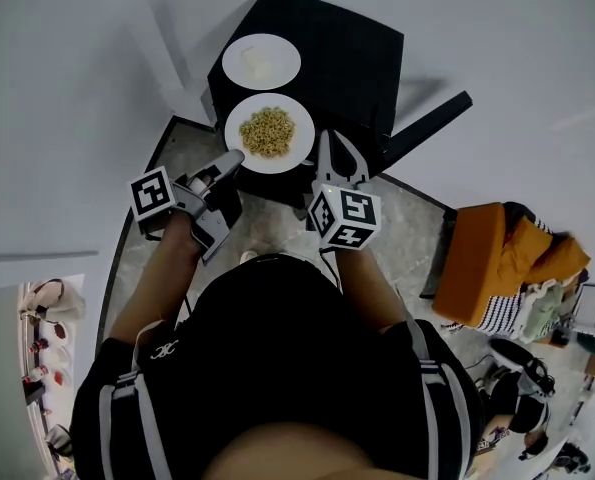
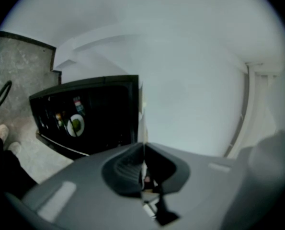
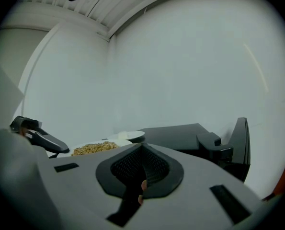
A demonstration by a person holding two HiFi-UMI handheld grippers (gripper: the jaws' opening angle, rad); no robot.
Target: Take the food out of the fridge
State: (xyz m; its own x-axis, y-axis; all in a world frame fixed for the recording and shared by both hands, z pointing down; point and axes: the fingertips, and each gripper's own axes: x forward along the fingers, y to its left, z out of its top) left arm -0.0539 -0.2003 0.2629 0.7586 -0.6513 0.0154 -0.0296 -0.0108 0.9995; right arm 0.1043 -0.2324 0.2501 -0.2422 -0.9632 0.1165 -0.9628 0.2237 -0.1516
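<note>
Black, seemingly grey-striped top (image 1: 277,338); grey tools (image 1: 237,156) (image 1: 324,140) bear marker cubes (image 1: 153,194) (image 1: 345,218).

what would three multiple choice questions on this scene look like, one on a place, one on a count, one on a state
1. Where is the plate of grain?
A. nearer the person than the other white plate
B. farther from the person than it
C. on the floor

2. How many white plates show in the head view?
A. one
B. four
C. two

3. How do the jaws of the right gripper stand?
A. wide open
B. shut, nothing between them
C. shut on a cup

Answers:
1 A, the head view shows it closer to the person's body.
2 C, only those two are seen.
3 B, the right gripper view shows the jaws together.
</note>
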